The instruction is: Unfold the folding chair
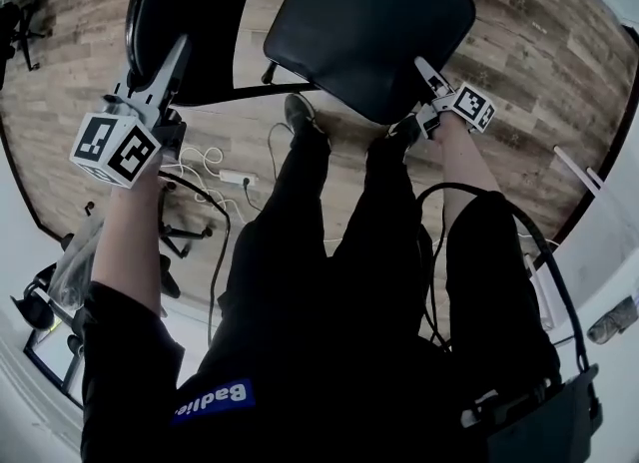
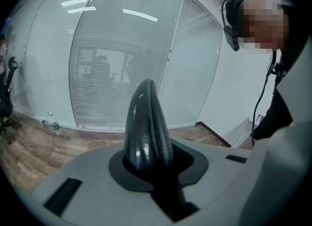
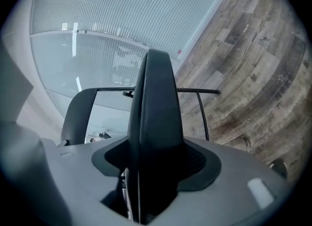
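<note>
A wood-plank floor (image 1: 539, 32) runs under everything. A white power strip (image 1: 238, 178) and its cables lie on it, nearer the person than the seat and off to its left. Closest in are the person's dark-trousered legs (image 1: 329, 251), planted just short of the seat's near edge. The folding chair (image 1: 339, 2) stands right in front of them. Its black seat (image 1: 399, 42) lies roughly flat and its backrest (image 1: 195, 2) rises off the seat's left side, so it looks opened, or all but.

The right hand-held gripper (image 1: 420, 63) sits at the seat's near right corner, its jaws a thin slit apart with nothing between them. I judge it is placed where a downward push would swing the seat flat. The left hand-held gripper (image 1: 179, 48) hangs left of the seat, against the backrest's edge as seen from above; whether it touches I cannot tell. Its jaws are drawn together and its own view shows no chair part in them — likely it is there to steady the back. Beyond the seat, a glass wall (image 2: 122, 49) with blinds closes the room.
</note>
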A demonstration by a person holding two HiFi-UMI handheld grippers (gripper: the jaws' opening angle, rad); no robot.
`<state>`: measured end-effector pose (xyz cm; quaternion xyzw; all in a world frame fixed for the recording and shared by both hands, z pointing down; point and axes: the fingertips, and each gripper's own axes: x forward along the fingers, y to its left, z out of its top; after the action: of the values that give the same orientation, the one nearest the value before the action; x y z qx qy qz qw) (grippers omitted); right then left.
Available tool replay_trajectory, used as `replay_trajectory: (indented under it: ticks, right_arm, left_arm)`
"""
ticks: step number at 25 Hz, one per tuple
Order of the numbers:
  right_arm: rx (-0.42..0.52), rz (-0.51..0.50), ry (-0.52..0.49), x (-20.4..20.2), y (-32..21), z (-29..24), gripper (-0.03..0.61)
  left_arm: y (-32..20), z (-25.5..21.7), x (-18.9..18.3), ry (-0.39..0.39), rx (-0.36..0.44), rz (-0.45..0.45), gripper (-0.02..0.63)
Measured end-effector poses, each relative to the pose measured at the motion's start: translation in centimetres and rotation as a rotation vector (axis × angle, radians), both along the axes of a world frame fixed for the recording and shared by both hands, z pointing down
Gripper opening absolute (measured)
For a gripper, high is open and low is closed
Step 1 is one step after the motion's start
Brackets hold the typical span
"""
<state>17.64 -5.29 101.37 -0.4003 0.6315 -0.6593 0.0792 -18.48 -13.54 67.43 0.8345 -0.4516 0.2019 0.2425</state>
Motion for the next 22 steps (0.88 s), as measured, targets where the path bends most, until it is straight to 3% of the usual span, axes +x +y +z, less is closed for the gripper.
replay_trajectory:
  ticks: [9,19,22]
  right_arm:
    - [0.012,0.024,-0.019,2.0,0.4,4.0,0.264]
    - [0.010,0.034,-0.017,2.7,1.4,6.8,0.284]
    - [0.015,0.028,0.036,2.8,1.2,6.4,0.292]
  left_arm:
    - [-0.9,3.4,-0.9,0.035,-0.036,-0.005,0.074]
    - [-0.9,5.1,-2.2,0.074,-0.002,0.017,0.075]
    - [-1.0,5.1,-2.4,0.067,0.005,-0.006,0.084]
